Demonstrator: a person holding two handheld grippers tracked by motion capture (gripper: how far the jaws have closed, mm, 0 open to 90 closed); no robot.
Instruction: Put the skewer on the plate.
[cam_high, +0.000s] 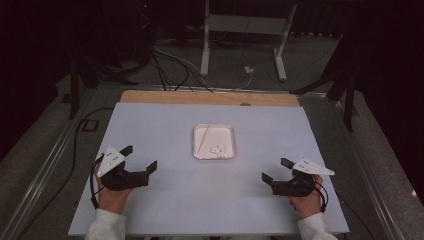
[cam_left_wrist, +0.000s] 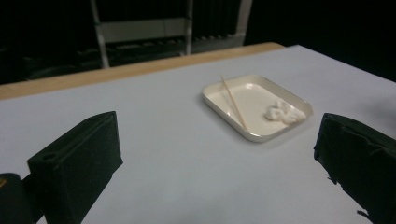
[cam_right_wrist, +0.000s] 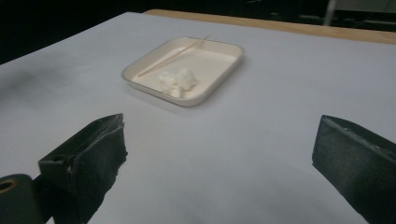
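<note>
I see a white tray (cam_high: 214, 141) at the middle of the counter (cam_high: 165, 200), holding a thin stick (cam_high: 203, 139) and a small white lump (cam_high: 218, 149). My left gripper (cam_high: 139, 159) and right gripper (cam_high: 276, 170) rest near the front corners, jaws spread wide, both empty, well apart from the tray.

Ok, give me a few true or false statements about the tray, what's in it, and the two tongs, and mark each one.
1. The white tray holds a thin wooden stick. True.
2. The small white lumps lie on the table outside the tray. False: they sit inside it, in its near right corner.
3. The left tongs are open and empty. True.
4. The right tongs grip the stick. False: they are open, short of the tray.
</note>
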